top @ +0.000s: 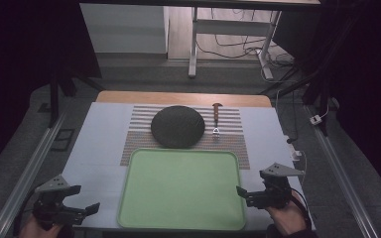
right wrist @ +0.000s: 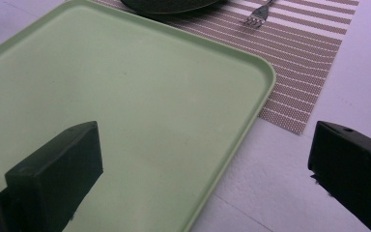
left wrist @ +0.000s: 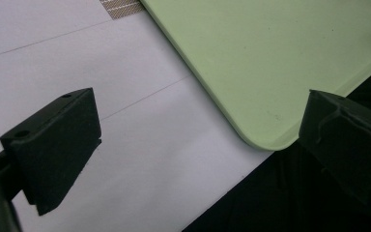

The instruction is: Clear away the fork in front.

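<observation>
Left tool: the left tool (top: 87, 210) is held by a hand at the near left corner of the desk; its two black jaws are spread wide apart and nothing is gripped between them.
Right tool: the right tool (top: 242, 193) is held by a hand at the near right edge of the desk; its jaws are likewise parted wide and left empty.
Tray: a flat, pale green plastic tray with rounded corners (top: 181, 188) is laid between the two tools, just beside each. In the left gripper view its near corner (left wrist: 270, 72) is seen ahead of the jaws, by the desk's front edge. In the right gripper view its raised rim (right wrist: 251, 96) is seen between the jaws, one jaw being held above the tray surface and the other above the desk; contact with the rim cannot be told.
Plate: a round dark grey plate (top: 177, 126) is set beyond the tray's far edge, well apart from both tools.
Fork: a small metal fork with a brown wooden handle (top: 217, 119) is laid just beside the plate, on the right tool's side, with its tines (right wrist: 255, 19) turned towards the tray.
Placemat: a brown-and-white striped woven placemat (top: 233, 136) is spread under plate and fork, its near part covered by the tray.
Desk: a white-covered desk (top: 99, 139) carries everything.
</observation>
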{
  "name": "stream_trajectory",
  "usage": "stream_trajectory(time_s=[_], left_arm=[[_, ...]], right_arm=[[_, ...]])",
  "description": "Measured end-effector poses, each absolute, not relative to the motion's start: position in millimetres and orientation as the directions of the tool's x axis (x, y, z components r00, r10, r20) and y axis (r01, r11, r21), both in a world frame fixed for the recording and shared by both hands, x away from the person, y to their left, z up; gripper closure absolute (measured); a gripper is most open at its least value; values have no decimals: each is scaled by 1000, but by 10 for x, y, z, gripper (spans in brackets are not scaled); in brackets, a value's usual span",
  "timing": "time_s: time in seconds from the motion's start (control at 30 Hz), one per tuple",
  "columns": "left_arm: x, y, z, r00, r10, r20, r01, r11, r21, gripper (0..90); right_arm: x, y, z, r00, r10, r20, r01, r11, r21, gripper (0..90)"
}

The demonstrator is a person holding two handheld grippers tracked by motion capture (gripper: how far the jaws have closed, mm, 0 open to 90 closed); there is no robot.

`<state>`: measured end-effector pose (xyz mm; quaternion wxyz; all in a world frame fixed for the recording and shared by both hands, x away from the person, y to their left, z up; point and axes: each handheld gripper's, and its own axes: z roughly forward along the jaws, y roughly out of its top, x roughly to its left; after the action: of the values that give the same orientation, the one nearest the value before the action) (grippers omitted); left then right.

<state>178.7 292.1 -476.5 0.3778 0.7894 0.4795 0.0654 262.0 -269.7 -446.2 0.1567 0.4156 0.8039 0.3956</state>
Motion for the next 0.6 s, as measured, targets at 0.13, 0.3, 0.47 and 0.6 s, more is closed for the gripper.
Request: stream_trajectory(time_s=[0.13, 0.3, 0.47, 0.6], left_arm=[[1788, 2923, -4765, 530, 806, -263, 709, -251, 659, 12], [1787, 2926, -4764, 526, 809, -263, 709, -246, 661, 10], [1789, 2924, -4764, 526, 809, -263, 710, -248, 659, 10], [1791, 2925, -4765, 526, 809, -262, 711, -249, 658, 10]], right_arm=[[2650, -2680, -4460, -604, 793, 75, 547, 345, 763, 0], [2703, -2651, -4466, -604, 794, 68, 551, 354, 756, 0], [2780, -2589, -4474, -611, 790, 58, 554, 374, 744, 0], [2847, -2543, -4497, -612, 790, 37, 556, 397, 730, 0]])
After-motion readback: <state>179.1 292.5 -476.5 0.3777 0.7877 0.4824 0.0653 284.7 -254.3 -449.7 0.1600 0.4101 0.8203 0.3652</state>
